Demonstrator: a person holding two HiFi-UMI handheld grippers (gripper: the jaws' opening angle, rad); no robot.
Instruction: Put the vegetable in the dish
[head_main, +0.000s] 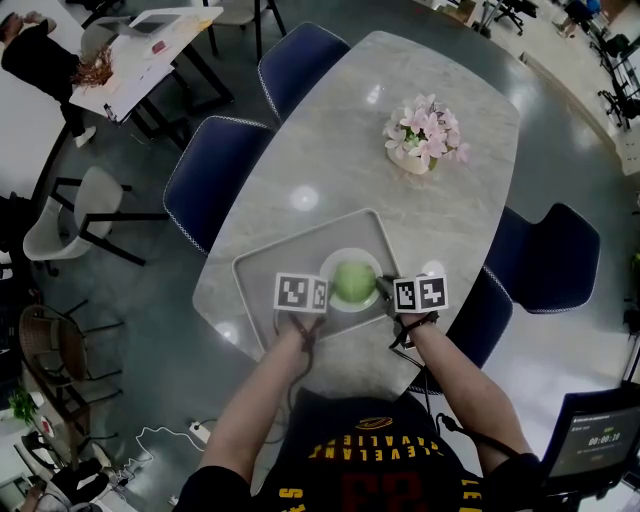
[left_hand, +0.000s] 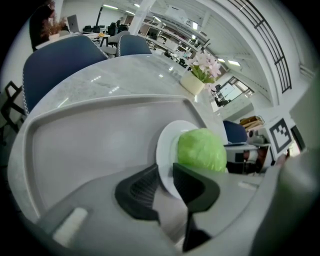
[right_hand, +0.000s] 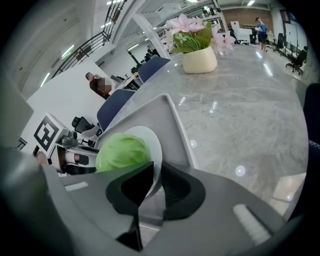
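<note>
Forearms (head_main: 262, 400): two, bare, reaching out from a dark jersey (head_main: 370, 470) at the bottom of the head view.

Left gripper (head_main: 327, 292): jaws astride the left rim of the dish (head_main: 349, 256). They stand a little apart with the white edge between them, and the pads show no clear press on it.

Right gripper (head_main: 384, 289): jaws closed on the right rim of the dish, with the white edge pinched in their narrow gap.

Vegetable (head_main: 353, 282): one round, pale-green, cabbage-like head. It sits in the dish between the two grippers.

Dish: white and round, resting on the right half of the tray (head_main: 268, 268).

Tray: grey, rectangular, with a raised lip. It lies at the near end of the table (head_main: 330, 150).

Table: pale marble top with rounded corners.

Flowers (head_main: 425, 132): pink, in a cream pot, beyond the tray toward the table's far right.

Chairs (head_main: 215, 180): dark blue, along both sides of the table.

Desk (head_main: 150, 45): white, far left, with a person (head_main: 35, 55) beside it.
</note>
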